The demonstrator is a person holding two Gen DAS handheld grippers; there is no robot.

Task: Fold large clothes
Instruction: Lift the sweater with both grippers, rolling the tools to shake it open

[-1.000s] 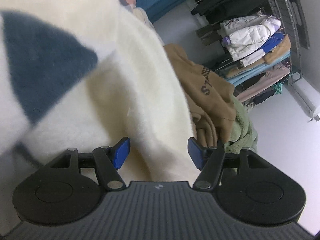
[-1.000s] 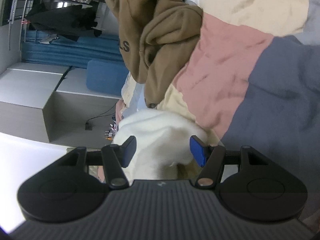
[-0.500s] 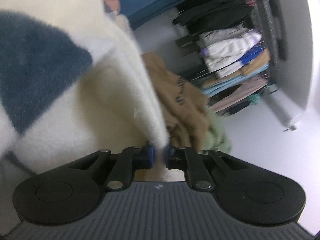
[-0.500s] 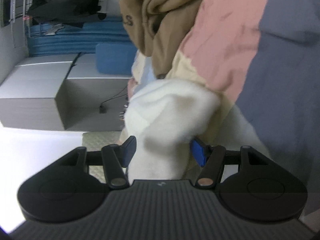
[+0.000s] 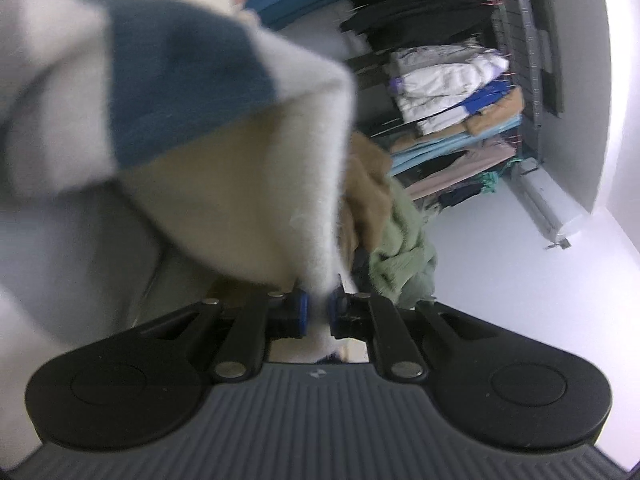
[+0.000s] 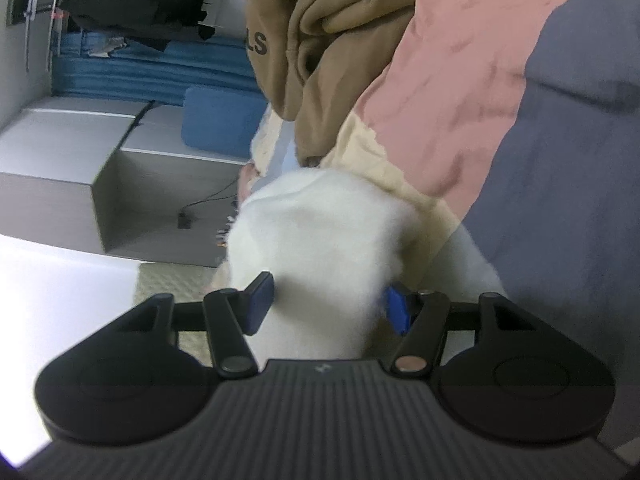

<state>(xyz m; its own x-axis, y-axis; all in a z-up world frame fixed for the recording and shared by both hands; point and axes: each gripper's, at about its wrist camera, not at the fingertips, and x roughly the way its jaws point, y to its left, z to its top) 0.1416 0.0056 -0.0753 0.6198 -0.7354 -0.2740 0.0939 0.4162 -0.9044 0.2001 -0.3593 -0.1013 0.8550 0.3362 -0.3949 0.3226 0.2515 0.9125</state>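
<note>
Two grippers, both on one fluffy sweater.

Left gripper (image 5: 316,314): jaws nearly together, pinching a thin cream edge of the sweater (image 5: 240,184) right between the blue pads (image 5: 301,312). Above and left of the jaws, blurred, hangs the rest of the garment: a cream panel, then a dark blue block, then pale grey. Just right of the jaws, behind the pinched edge, a tan hoodie (image 5: 368,192) and a green knit (image 5: 400,248) in a heap. Far beyond the jaws to the right, a rack (image 5: 452,92) stacked with folded clothes against a white wall.

Right gripper (image 6: 328,308): jaws about half apart and just been closing, with a thick white wad of the sweater (image 6: 320,248) filling the gap from pad to pad (image 6: 260,302). Fabric touching the left pad and lapping over the right one; bulging out ahead of the jaws. Ahead and right of the jaws, a quilt (image 6: 460,80) in pink, cream and slate blocks under the wad. Straight ahead, further off, the hoodie (image 6: 320,40) piled on the quilt, dark letters on its side. Ahead to the left, a blue cushion (image 6: 220,124) on a grey step.
</note>
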